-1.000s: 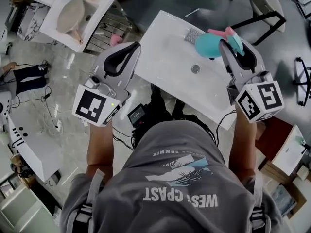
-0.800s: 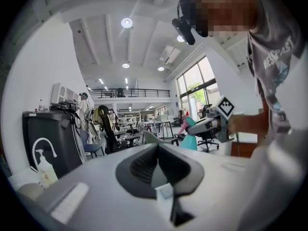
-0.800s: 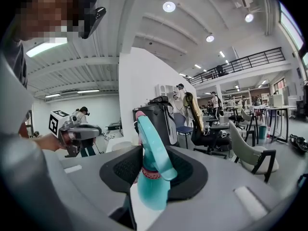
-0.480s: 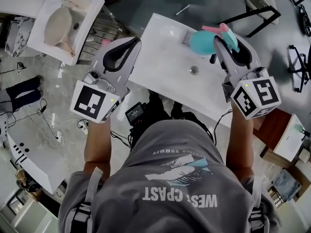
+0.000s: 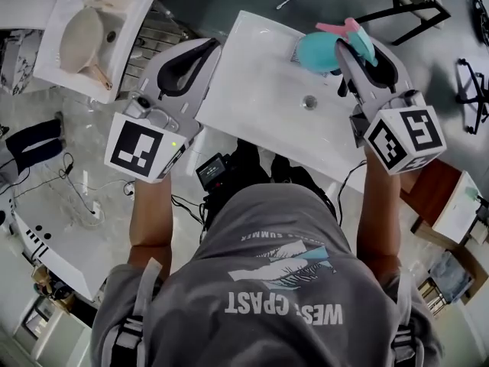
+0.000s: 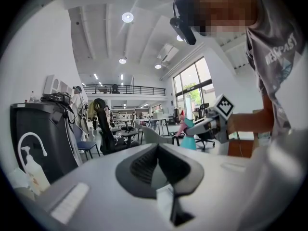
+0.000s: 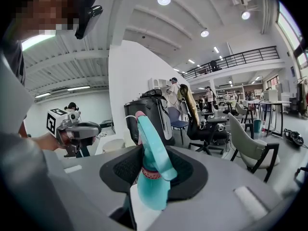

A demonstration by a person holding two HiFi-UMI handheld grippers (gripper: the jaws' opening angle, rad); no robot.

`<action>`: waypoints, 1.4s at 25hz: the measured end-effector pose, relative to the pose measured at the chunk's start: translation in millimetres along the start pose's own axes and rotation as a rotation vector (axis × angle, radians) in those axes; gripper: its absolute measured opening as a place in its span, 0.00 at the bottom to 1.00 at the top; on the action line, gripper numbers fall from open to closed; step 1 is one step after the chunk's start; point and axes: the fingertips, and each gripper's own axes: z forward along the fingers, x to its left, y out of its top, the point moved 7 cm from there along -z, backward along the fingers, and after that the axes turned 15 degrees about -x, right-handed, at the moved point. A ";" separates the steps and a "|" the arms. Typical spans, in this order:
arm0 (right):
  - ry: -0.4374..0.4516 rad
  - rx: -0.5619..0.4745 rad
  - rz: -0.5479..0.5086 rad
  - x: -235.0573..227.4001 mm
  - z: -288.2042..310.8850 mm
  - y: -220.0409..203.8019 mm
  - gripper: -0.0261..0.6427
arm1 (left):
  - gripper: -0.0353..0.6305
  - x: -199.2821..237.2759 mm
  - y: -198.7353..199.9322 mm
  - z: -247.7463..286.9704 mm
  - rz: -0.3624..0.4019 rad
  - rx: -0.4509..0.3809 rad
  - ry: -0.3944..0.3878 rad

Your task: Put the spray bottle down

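A turquoise spray bottle (image 5: 317, 53) with a pink trigger hangs over the far part of the white table (image 5: 260, 102). My right gripper (image 5: 348, 46) is shut on its neck. In the right gripper view the bottle (image 7: 150, 143) stands upright between the black pads of that gripper (image 7: 153, 177). My left gripper (image 5: 208, 46) hovers at the table's left edge, shut with nothing in it. In the left gripper view its pads (image 6: 144, 165) meet, and the bottle (image 6: 189, 139) shows off to the right.
On the table lie a small round metal fitting (image 5: 309, 102) and a grey ribbed piece (image 5: 299, 50) beside the bottle. A white basin (image 5: 92, 29) and a wire rack (image 5: 157, 40) stand to the left. A chair (image 5: 412, 10) is at the far right, and cables run across the floor.
Both grippers have moved forward over the table and sunk a little. The bottle stays in the right gripper's hold. The left gripper stays shut.
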 end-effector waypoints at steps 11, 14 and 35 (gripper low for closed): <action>0.013 0.050 0.010 -8.4 41.1 -35.1 0.26 | 0.06 19.6 -34.0 11.4 -0.019 0.055 -0.008; 0.016 0.073 0.006 -10.5 50.8 -48.2 0.26 | 0.06 22.8 -45.2 11.1 -0.031 0.082 -0.007; 0.047 0.155 0.015 -20.6 118.4 -121.7 0.26 | 0.06 57.9 -116.7 23.5 -0.105 0.104 0.022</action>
